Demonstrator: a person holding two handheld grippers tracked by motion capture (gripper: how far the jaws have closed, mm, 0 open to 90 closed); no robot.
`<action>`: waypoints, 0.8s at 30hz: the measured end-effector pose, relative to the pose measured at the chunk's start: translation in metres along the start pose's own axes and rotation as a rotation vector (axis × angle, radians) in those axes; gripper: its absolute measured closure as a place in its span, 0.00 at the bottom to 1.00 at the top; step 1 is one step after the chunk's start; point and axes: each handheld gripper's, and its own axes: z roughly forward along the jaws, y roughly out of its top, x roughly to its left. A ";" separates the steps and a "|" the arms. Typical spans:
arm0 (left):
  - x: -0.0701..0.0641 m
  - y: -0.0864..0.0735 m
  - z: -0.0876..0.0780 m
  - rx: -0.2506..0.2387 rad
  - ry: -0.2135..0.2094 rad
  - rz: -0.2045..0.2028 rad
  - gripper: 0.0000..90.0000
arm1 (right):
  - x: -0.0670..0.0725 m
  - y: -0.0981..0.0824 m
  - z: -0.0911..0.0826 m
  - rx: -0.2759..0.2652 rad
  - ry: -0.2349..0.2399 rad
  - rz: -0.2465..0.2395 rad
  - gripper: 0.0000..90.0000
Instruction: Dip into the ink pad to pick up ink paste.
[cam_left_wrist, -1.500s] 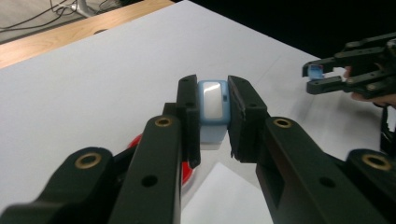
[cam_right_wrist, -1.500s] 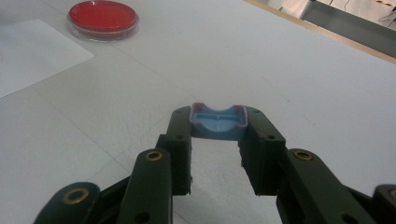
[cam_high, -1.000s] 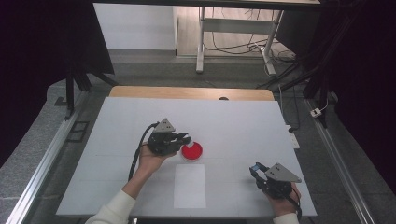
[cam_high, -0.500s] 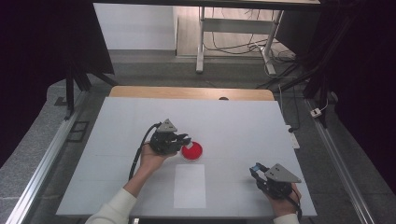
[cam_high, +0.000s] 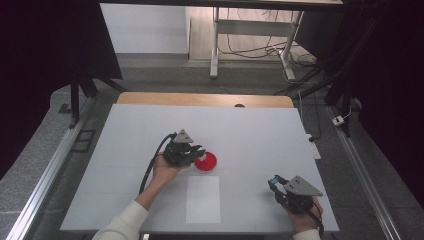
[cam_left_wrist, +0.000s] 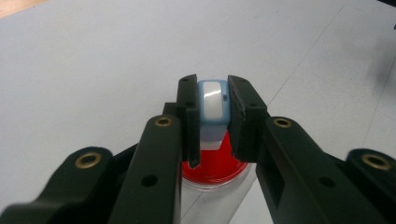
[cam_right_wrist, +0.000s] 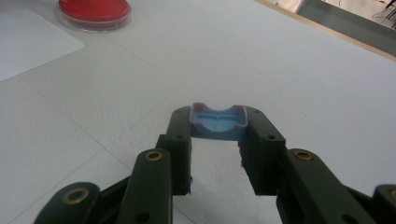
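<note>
The left gripper (cam_left_wrist: 212, 116) clamps its fingers (cam_left_wrist: 189, 116) on a small pale-blue capped piece (cam_left_wrist: 212, 100), held just above the red dish (cam_high: 205, 162) near the middle of the white desk (cam_high: 125, 130). It looks light, stiff and smooth, so likely slippery; taking it by its flat sides, as here, seems safest. Its long axis runs along the fingers, away from the hand. The right gripper (cam_right_wrist: 217, 130), near the desk's right front corner, pinches a blue cap (cam_right_wrist: 217, 121), hollow side up and lying across the fingers. The shallow dish looks fragile.
</note>
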 end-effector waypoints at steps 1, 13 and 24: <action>0.000 0.000 0.001 0.003 0.000 0.004 0.84 | 0.000 0.000 0.000 -0.001 0.001 0.002 0.72; -0.002 -0.001 0.008 0.029 0.010 0.023 0.84 | 0.000 -0.001 0.000 0.001 -0.001 0.000 0.72; -0.001 -0.002 0.011 0.047 0.005 0.020 0.84 | 0.001 -0.001 0.001 0.004 0.002 -0.004 0.72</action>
